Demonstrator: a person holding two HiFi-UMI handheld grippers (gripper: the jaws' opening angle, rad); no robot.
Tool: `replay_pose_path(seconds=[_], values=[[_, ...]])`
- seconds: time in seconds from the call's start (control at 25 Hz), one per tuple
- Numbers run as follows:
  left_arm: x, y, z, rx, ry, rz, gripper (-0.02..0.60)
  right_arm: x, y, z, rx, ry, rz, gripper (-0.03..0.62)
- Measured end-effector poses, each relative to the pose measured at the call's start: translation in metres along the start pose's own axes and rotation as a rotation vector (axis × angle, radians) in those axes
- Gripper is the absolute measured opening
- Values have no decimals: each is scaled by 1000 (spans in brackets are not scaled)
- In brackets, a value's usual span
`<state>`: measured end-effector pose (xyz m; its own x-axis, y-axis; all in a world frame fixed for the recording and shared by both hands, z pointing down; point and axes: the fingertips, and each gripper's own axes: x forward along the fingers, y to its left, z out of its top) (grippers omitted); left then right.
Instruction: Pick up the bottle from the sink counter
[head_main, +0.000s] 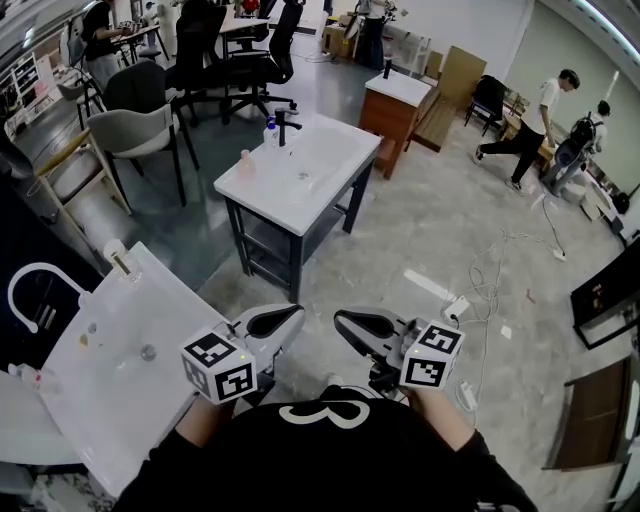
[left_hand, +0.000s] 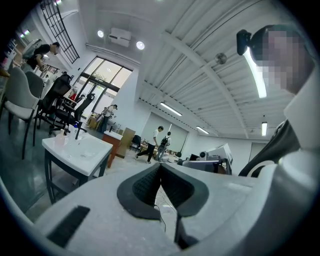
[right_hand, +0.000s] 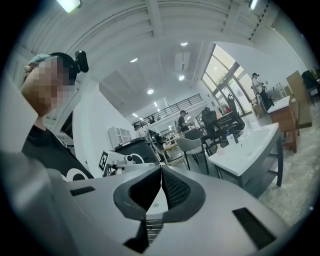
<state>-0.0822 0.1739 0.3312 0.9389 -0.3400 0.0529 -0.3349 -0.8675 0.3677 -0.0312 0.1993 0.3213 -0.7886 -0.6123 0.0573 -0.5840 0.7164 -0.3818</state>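
Left tongs (head_main: 296, 314) clenched, empty. Right tongs (head_main: 341, 319) clenched, empty. Blue-capped bottle (head_main: 270, 133) upright at far-left edge of sink counter (head_main: 335, 170), just beside black faucet (head_main: 286, 124), well apart from tongs.

Two little bottles sitting on the white sink surface (head_main: 335, 150)
The clear bottle (head_main: 270, 131) with a blue top stands upright just beside the black faucet (head_main: 285, 124). The pale pink bottle (head_main: 245, 163) stands upright near the left edge.

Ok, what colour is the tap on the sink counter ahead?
The tap is black; clearest in head view.
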Motion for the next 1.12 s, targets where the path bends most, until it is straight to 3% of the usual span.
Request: replay_pose_path(seconds=[0.28,0.8,1.12], values=[[20,20,3,-6,17,48,15,6,-31,7,24,-9,41,14],[137,87,29,-32,45,124,15,12,-163,62,60,6,113,14],[184,122,46,-24,33,192,15,23,-218,90,56,17,185,14]])
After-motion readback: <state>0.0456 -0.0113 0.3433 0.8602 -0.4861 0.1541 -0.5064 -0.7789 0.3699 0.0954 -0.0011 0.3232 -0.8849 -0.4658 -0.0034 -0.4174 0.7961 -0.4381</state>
